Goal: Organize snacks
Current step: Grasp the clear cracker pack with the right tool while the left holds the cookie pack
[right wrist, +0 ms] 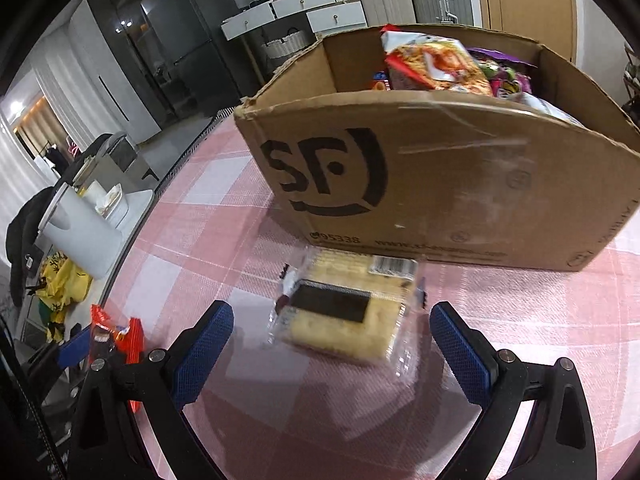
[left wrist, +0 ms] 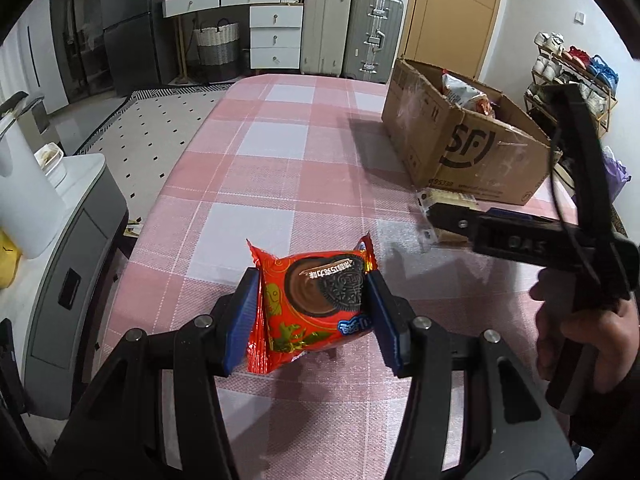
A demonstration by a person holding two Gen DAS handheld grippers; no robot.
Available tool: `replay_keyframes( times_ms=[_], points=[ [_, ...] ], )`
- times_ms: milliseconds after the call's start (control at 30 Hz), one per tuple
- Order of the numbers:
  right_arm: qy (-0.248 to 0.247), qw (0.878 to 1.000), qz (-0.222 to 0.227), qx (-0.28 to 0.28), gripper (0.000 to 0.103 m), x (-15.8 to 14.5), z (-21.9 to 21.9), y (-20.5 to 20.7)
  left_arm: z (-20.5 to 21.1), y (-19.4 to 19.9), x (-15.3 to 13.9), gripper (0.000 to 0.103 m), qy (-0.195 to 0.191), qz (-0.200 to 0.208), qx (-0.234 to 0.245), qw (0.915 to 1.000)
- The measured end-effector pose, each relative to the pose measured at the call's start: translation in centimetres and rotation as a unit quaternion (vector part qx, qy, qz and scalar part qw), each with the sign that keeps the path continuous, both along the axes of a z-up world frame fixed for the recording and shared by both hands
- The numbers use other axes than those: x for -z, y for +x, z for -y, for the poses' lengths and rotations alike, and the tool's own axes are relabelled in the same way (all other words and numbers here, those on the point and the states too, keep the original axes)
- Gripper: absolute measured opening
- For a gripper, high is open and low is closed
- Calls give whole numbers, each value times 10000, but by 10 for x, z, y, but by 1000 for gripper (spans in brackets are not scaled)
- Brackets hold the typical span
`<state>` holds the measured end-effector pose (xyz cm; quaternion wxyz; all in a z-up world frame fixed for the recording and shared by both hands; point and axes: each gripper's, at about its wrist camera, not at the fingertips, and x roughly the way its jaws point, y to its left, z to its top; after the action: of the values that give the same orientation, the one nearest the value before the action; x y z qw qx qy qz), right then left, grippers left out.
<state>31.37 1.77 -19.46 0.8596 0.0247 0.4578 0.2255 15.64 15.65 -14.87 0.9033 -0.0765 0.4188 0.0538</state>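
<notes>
The Oreo packet (left wrist: 316, 304) is being pinched in the left tongs (left wrist: 310, 312); the right tongs (right wrist: 332, 344), wide open and empty, are being lined up astride the clear-wrapped cracker pack (right wrist: 348, 312), ahead between the pads; both pads should be cleared before squeezing.

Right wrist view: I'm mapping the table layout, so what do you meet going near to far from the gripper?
right gripper → clear pack of crackers → cardboard box → snack bags inside it → white drawers

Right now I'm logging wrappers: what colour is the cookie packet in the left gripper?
Red-orange foil cookie packet, clamped in the left gripper; clearest in the left wrist view.
</notes>
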Motion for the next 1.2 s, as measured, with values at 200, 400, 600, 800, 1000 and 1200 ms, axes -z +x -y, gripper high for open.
replay_keyframes(
  times_ms=[200,400,600,800,1000,1200],
  points=[
    [-221,9997,54,108,100,7,-15,5,-2,-1,2,50,-68,-13,0,10000],
    [-198,9997,88,118,100,12,-25,7,-5,-1,6,50,-113,-58,-28,9999],
    [-449,9988,152,113,99,18,-33,7,-5,0,8,50,-148,-82,-44,9998],
    [-909,9949,443,-33,83,23,-49,1,-6,-2,8,50,-138,-93,-78,9998],
    [-874,9942,601,-199,73,24,-47,-6,-4,-4,6,50,-123,-101,-98,9998],
    [-533,9967,571,-223,72,22,-33,-13,0,-7,2,50,-77,-82,-97,9999]
  ],
)
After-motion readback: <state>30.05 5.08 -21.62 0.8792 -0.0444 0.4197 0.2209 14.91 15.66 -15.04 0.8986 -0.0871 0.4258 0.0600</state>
